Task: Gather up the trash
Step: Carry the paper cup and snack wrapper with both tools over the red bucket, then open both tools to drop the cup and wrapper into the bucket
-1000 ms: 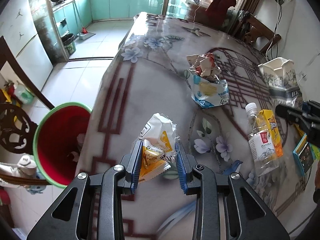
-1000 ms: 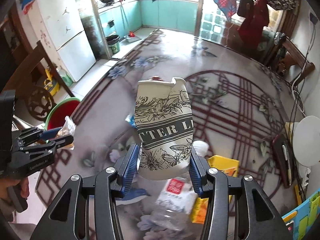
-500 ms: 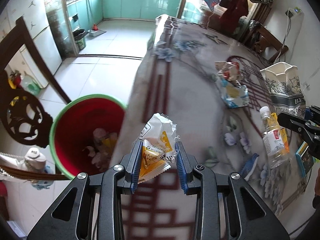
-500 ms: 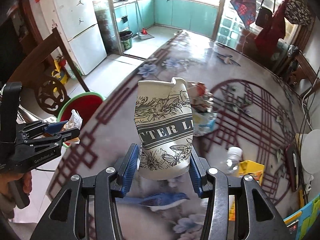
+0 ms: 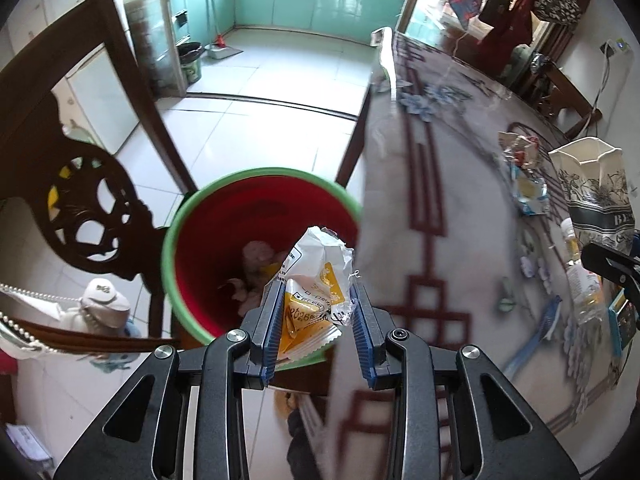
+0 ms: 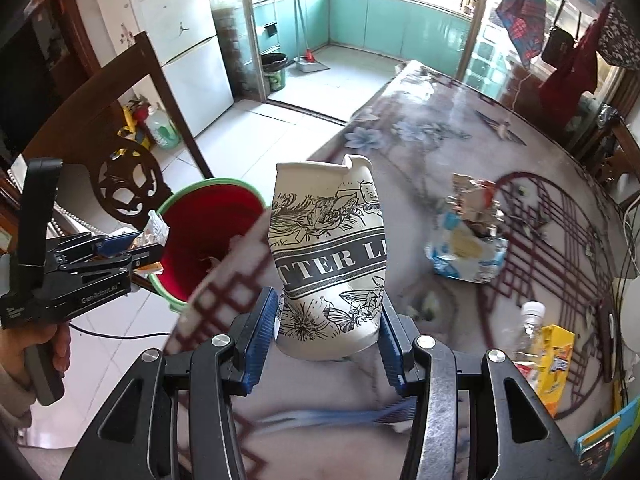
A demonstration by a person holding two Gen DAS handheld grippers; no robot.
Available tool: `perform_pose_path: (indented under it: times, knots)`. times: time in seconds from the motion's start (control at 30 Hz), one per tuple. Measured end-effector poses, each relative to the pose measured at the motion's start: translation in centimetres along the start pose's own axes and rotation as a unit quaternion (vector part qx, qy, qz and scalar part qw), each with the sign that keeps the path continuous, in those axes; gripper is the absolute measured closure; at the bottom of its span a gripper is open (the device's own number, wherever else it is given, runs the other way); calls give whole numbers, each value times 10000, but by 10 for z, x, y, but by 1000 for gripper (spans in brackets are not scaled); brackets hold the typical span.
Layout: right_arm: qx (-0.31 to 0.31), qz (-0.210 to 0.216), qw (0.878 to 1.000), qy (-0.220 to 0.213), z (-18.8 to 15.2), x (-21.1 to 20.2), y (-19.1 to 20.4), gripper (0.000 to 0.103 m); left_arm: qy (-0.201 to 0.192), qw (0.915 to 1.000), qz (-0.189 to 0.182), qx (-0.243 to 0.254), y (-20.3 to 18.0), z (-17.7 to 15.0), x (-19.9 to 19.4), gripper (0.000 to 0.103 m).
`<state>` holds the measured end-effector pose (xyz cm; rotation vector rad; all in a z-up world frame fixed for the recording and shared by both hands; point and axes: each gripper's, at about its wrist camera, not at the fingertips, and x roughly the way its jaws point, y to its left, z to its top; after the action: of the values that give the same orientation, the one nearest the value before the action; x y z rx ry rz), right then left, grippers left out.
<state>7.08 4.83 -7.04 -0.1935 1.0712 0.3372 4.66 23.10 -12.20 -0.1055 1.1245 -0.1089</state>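
Observation:
My left gripper (image 5: 318, 320) is shut on a white and yellow snack wrapper (image 5: 316, 276) and holds it over the near rim of a red bin with a green rim (image 5: 188, 216) that stands on the floor beside the table. The bin holds some trash. My right gripper (image 6: 328, 328) is shut on a crumpled white paper cup with black print (image 6: 326, 256), held above the table near its left edge. In the right wrist view the left gripper (image 6: 116, 246) and the bin (image 6: 208, 224) show at the left.
A dark carved wooden chair (image 5: 92, 184) stands left of the bin. On the flowered table (image 5: 440, 200) lie a blue and white bag of crumpled trash (image 6: 468, 236), a plastic bottle (image 6: 528, 324) and a yellow packet (image 6: 556, 356).
My left gripper has carried the wrapper leftward off the table to above the bin. My right gripper has moved left with the cup toward the table's edge.

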Motion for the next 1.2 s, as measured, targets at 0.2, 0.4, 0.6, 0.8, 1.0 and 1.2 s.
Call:
perform_pose_path:
  times: [0.2,0.4,0.6,0.8,1.0,1.2]
  knots:
    - [-125,146,9998,28,14,13,37,57,53,9998,47,-173,33,-2,3,72]
    - [-73,723,9973,-50,26,29,63,57,87,9995,98,-276,52,-2,6,72]
    - [-156,1073,9941,100,33,54,85,57,142,9990,128,-409,71,0,11,72]
    - [-100,1081,9934,380,40,85,93,57,247,9984,69,-504,80,6,21,72]
    - [10,1094,9927,516,47,101,93,57,281,9985,-32,-461,82,18,28,72]
    - [-3,1094,9924,558,51,107,92,50,273,9987,-87,-426,81,27,33,59]
